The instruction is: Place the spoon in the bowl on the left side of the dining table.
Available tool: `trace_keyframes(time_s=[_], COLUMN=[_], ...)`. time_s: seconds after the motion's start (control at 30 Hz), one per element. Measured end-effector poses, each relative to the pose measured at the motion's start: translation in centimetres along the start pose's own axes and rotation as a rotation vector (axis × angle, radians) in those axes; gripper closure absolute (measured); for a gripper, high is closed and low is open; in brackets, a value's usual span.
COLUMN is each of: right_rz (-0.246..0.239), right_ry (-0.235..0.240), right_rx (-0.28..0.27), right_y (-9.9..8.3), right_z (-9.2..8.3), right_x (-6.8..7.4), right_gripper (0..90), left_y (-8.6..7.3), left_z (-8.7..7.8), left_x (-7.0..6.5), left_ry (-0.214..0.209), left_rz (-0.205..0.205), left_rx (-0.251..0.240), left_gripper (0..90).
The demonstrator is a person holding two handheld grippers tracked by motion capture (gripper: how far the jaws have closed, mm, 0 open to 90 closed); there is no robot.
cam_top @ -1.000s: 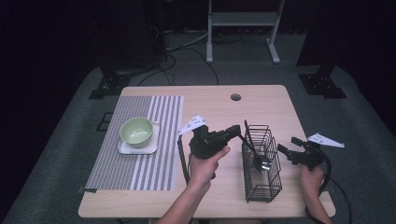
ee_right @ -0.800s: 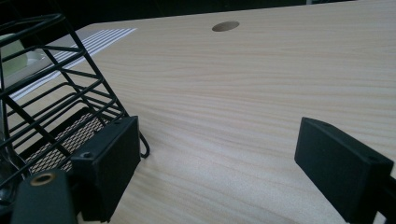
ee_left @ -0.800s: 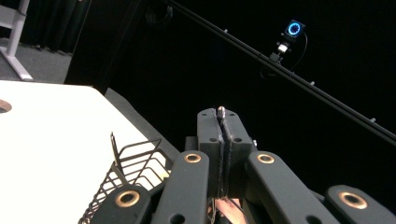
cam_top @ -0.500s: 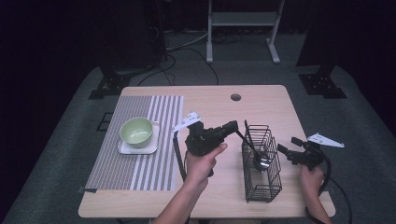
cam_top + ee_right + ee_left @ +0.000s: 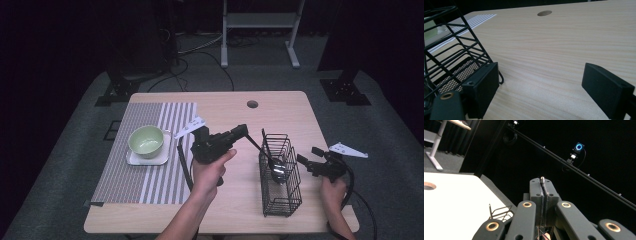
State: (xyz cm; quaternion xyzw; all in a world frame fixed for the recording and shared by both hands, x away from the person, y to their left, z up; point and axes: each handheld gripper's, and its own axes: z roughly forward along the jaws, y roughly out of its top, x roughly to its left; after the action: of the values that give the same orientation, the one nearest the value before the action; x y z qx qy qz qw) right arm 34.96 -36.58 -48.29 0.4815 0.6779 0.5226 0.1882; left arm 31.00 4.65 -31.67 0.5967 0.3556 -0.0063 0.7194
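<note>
My left gripper (image 5: 243, 131) is held above the table's middle and is shut on the thin handle of a metal spoon (image 5: 278, 172). The spoon slants down to the right, and its bowl hangs inside the black wire basket (image 5: 280, 200). In the left gripper view the jaws (image 5: 542, 183) are pressed together, and the handle's silver tip (image 5: 542, 179) pokes out between them. Below them is the basket's rim (image 5: 501, 210). My right gripper (image 5: 307, 155) rests low, just right of the basket, open with nothing between its fingers (image 5: 541, 82). The basket's wires (image 5: 449, 50) stand beside its left finger.
A green bowl (image 5: 146, 140) sits on a white square plate (image 5: 145, 160) on the striped placemat (image 5: 125, 185), left of my left hand. The wooden table (image 5: 280, 115) has a round cable hole (image 5: 252, 104) near its far edge. Stands and cables crowd the dark floor beyond.
My left gripper has drifted slightly left and up, drawing the spoon with it inside the basket. The right gripper has stayed put.
</note>
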Motion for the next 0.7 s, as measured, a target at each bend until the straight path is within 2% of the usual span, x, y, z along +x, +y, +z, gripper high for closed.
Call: trace_keyframes(time_s=[0.47, 0.7], right_rz=[-0.002, 0.0], right_ry=[-0.003, -0.004], right_rx=[0.004, 0.004], right_y=[0.0, 0.0], right_z=[0.0, 0.0], right_x=[0.0, 0.0], right_gripper=[13.2, 13.2], left_y=[1.6, 2.2], left_z=[-1.6, -2.5], left_x=[0.3, 0.8], left_ry=[0.021, 0.045], left_rz=[0.008, 0.005], left_rx=[-0.044, -0.059], left_gripper=[89.1, 89.1])
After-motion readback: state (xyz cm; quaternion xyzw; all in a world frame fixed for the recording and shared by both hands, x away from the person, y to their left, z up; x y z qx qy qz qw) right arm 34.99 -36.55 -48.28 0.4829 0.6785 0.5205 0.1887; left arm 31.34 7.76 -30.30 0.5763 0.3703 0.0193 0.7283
